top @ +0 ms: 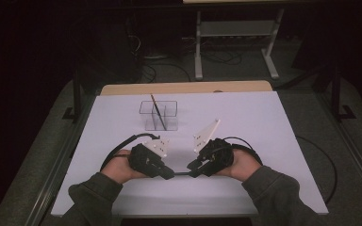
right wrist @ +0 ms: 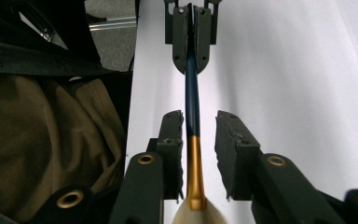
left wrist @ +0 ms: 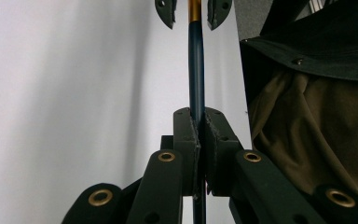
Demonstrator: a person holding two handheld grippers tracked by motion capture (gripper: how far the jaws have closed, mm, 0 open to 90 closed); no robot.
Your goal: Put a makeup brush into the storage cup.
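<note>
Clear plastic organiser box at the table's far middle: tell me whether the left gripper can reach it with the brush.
Probably yes: the left gripper holds the dark-handled brush, and bare table lies before the clear plastic organiser box.

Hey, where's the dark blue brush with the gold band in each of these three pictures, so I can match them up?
High view: the brush is a thin dark bar low in the middle, bridging the left gripper and right gripper.
Left gripper view: upright at centre, clamped between the near jaws, gold band at top.
Right gripper view: centre, between parted jaws, gold band low.
Shared landmark: the white table.
</note>
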